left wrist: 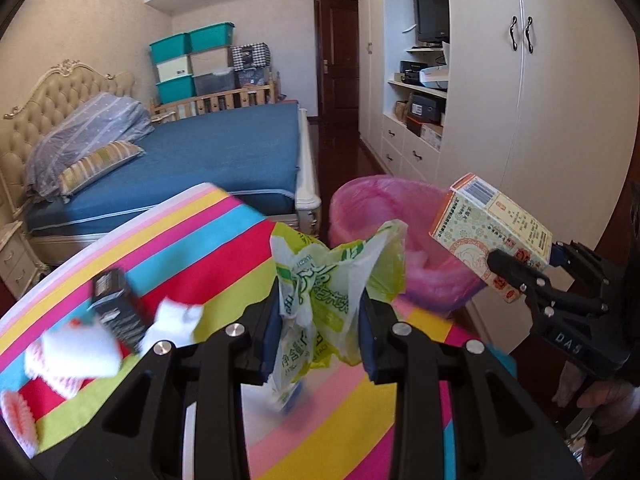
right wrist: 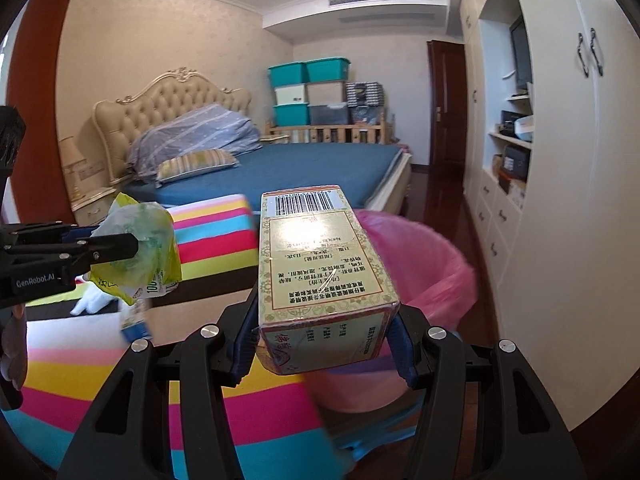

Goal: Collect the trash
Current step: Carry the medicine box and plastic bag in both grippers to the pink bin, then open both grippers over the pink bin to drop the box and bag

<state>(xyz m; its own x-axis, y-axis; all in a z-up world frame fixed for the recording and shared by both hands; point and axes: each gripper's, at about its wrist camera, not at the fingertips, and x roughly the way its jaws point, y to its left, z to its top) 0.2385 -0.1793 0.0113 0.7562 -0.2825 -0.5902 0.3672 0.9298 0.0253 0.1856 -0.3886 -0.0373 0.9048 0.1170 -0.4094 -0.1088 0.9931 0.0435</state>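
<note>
My left gripper [left wrist: 320, 336] is shut on a crumpled green and white plastic wrapper [left wrist: 332, 276] and holds it above the striped table [left wrist: 200, 240]. It also shows in the right wrist view [right wrist: 136, 248]. My right gripper [right wrist: 324, 340] is shut on a cream cardboard box with a barcode [right wrist: 320, 264]. In the left wrist view the box [left wrist: 488, 232] hangs at the rim of a bin lined with a pink bag [left wrist: 384, 208]. The bin [right wrist: 432, 264] lies just behind the box in the right wrist view.
On the table's left lie a dark small box [left wrist: 116, 308], white crumpled paper [left wrist: 172, 320] and red-and-white wrappers [left wrist: 60, 364]. A blue bed [left wrist: 224, 156] stands behind the table. White wardrobes [left wrist: 520, 120] line the right side.
</note>
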